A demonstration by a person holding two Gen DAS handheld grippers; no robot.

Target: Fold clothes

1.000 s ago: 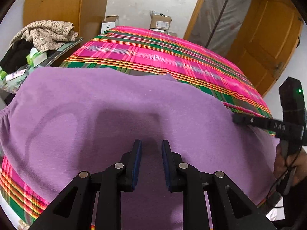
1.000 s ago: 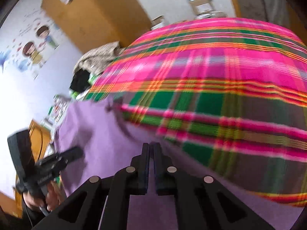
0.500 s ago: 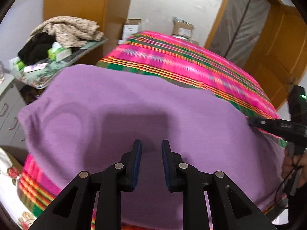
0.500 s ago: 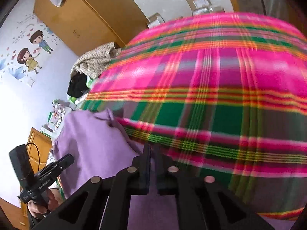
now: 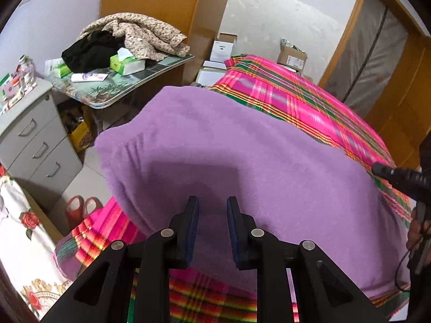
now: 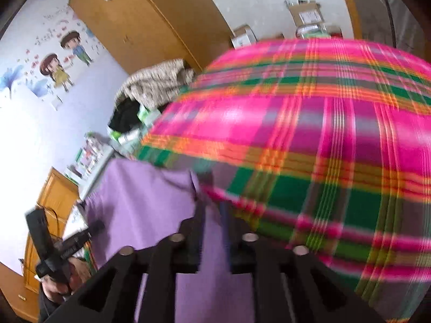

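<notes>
A purple garment point(image 5: 242, 148) lies spread flat over the near part of a bed with a pink and green plaid blanket point(image 5: 309, 102). My left gripper point(image 5: 211, 202) hovers over the garment's near left part, jaws apart with nothing between the pads. The right gripper point(image 5: 398, 177) shows at the garment's right edge, held by a hand. In the blurred right wrist view my right gripper point(image 6: 212, 207) sits at the garment's point(image 6: 142, 193) far right corner. Its jaws are opening, and purple cloth shows in the gap without being pinched. The left gripper point(image 6: 80, 237) appears at far left.
Left of the bed stand a side table with a heap of clothes point(image 5: 129, 32) and tissue packs, and a grey drawer cabinet point(image 5: 32, 145). Red slippers point(image 5: 80, 207) lie on the floor. Cardboard boxes point(image 5: 292, 55) sit beyond the bed, with wooden doors at right.
The left gripper has swung toward the garment's left edge, bringing the side table and drawers into view. The right gripper's jaws, shut on the purple cloth before, now stand apart.
</notes>
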